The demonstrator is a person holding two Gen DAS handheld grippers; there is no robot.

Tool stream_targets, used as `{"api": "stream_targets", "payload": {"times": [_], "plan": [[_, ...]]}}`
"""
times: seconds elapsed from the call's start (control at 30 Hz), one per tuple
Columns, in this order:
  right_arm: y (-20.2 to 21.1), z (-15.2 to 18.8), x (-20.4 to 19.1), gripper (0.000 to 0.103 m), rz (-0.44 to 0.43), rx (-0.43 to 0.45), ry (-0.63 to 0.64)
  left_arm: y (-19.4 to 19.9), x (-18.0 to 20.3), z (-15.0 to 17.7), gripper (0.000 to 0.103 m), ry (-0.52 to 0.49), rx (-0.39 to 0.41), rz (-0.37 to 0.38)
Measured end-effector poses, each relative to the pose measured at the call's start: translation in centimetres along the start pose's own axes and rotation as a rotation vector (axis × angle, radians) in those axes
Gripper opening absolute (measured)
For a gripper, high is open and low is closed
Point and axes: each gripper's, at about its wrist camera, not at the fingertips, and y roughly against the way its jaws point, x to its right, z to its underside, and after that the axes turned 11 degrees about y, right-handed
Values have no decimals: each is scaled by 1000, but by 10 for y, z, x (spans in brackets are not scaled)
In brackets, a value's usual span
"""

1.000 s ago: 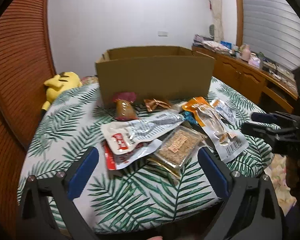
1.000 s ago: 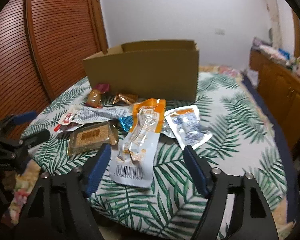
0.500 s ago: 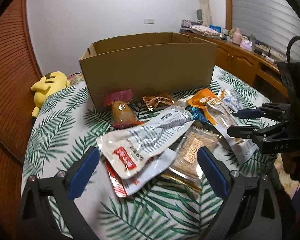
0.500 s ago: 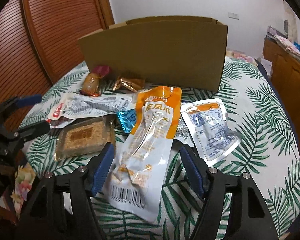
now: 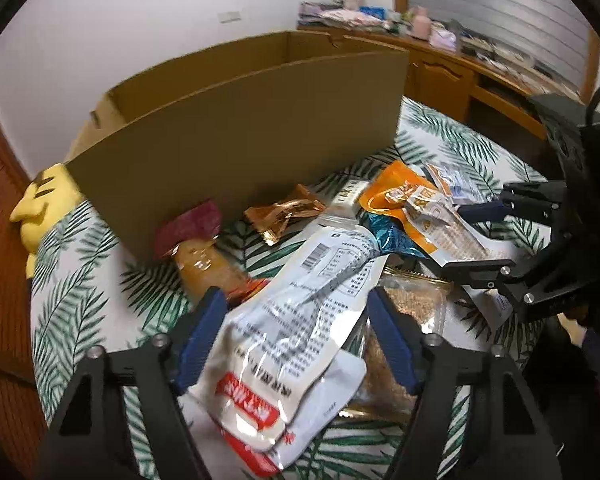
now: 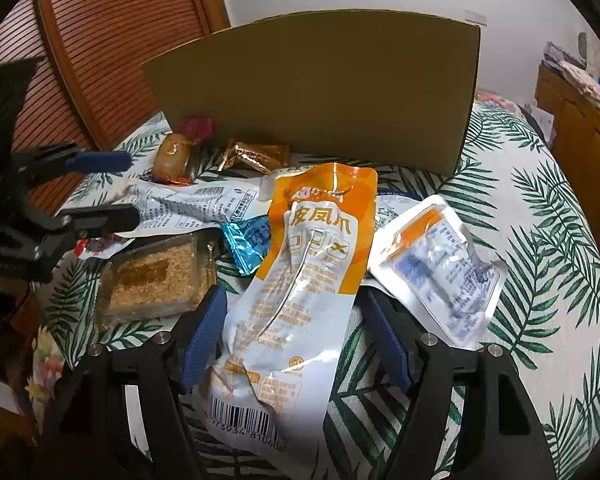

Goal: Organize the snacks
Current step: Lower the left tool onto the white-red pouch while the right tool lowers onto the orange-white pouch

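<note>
Cardboard dominates both views: an open box (image 5: 252, 136) stands at the back of a table (image 6: 540, 240) covered in a palm-leaf cloth, with the snacks heaped just in front of its near wall. Largest among them is a white pouch (image 5: 300, 320) with a red label, lying flat between the blue pads of the left gripper (image 5: 296, 336); its jaws have just been closing around it, though whether the pads already press on the pouch cannot be told. Next comes an orange-and-white pouch (image 6: 300, 280) (barcode end nearest the camera), lying between the spread jaws of the right gripper (image 6: 296, 332), pads apart from its edges. Beside it on the right rests a silver pouch (image 6: 436, 268), and on the left a clear sesame-bar pack (image 6: 152, 280). A blue wrapper (image 6: 248, 244) peeks out between them. Close against the box lie a brown sweet with a magenta twist (image 5: 200, 248) and a small copper wrapper (image 5: 284, 216). A yellow plush toy (image 5: 44, 208) sits at the table's far left edge.
</note>
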Motion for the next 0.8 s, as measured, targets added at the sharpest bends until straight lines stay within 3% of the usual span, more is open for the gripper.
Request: {"api": "stream_targets", "payload": {"times": [0.03, 0.17, 0.37, 0.6, 0.8], "plan": [[0, 0, 0, 73, 1, -1, 3, -4, 0, -1, 60, -12, -15, 5], [-3, -1, -2, 73, 3, -2, 12, -22, 0, -7, 61, -66, -106, 39], [-5, -1, -3, 74, 7, -1, 24, -32, -8, -14, 74, -79, -178, 114], [-6, -1, -4, 74, 10, -2, 35, -37, -12, -13, 73, -74, -179, 153], [-7, -1, -5, 74, 24, -6, 49, -35, -9, -8, 66, -93, -148, 119]]}}
